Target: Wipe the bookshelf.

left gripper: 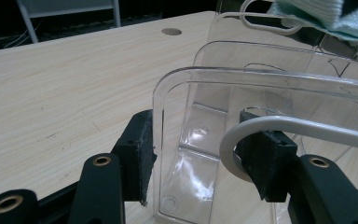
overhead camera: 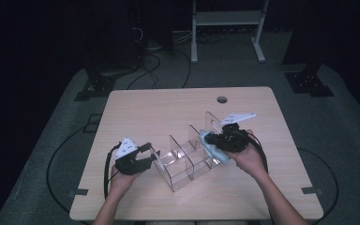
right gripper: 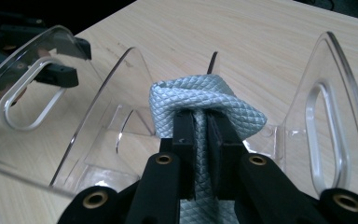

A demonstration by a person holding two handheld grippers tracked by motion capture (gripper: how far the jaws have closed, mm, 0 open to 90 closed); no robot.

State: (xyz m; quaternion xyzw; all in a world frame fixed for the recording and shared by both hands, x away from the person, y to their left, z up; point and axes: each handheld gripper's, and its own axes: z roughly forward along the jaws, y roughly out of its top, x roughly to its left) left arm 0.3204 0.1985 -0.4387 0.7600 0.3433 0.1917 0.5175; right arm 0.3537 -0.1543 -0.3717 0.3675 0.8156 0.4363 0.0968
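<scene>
**Insp:** Right gripper [right gripper: 200, 126] is pinched tight on a folded light-blue cloth [right gripper: 205, 100], fabric bunched over both pads. In the high view you've got it [overhead camera: 228, 139] at the far-right end of the clear acrylic divider rack [overhead camera: 187, 161], cloth [overhead camera: 217, 151] draped against a panel there. Left gripper [left gripper: 196, 154] is partly closed across the rack's near end panel [left gripper: 261, 77]: one pad sits on the outside face, the other inside by the white-rimmed handle cutout [left gripper: 279, 127].

**Op:** So which step am I logged at?

**Insp:** My read: wiping the rack, left hand [overhead camera: 122, 180] bracing it, right hand [overhead camera: 249, 159] working the cloth. Cloth is between dividers in the right gripper view, above the rack floor; can't tell if it's touching a panel.

**Op:** Next move?

**Insp:** Judgement only: lower the cloth into the slot and drag it along a divider face. Keep the pinch firm or the wad slips out. Keep the left brace steady, since the rack looks light and will likely slide on the wooden table [overhead camera: 168, 110]. Cannot confirm both left pads actually press the panel; check before pushing.
</scene>
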